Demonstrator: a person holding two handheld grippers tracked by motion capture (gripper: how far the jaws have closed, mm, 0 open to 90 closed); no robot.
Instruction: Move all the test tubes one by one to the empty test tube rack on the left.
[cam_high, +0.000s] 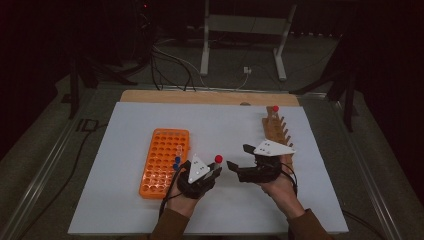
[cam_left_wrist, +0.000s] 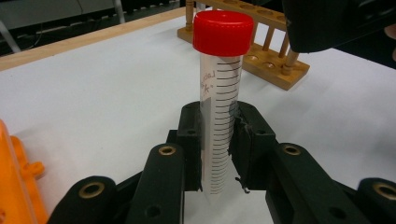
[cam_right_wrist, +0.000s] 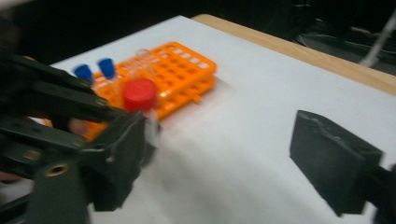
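A clear graduated tube with a red cap (cam_left_wrist: 219, 116) stands upright between the jaws of my left gripper (cam_left_wrist: 218, 140), which is shut on its lower part. In the high view this tube (cam_high: 218, 159) and the left gripper (cam_high: 214, 171) are just right of the orange rack (cam_high: 165, 160). My right gripper (cam_high: 239, 157) faces it from the right, jaws wide open and holding nothing. In the right gripper view the red-capped tube (cam_right_wrist: 140, 98) stands close beside the left jaw of the right gripper (cam_right_wrist: 219, 158), not between the pads.
Two blue-capped tubes (cam_right_wrist: 95, 69) stand in the orange rack (cam_right_wrist: 182, 70). A wooden rack (cam_high: 277, 131) lies at the right, with another red-capped tube (cam_high: 275, 108) at its far end. The white mat (cam_high: 225, 125) has bare room toward the back.
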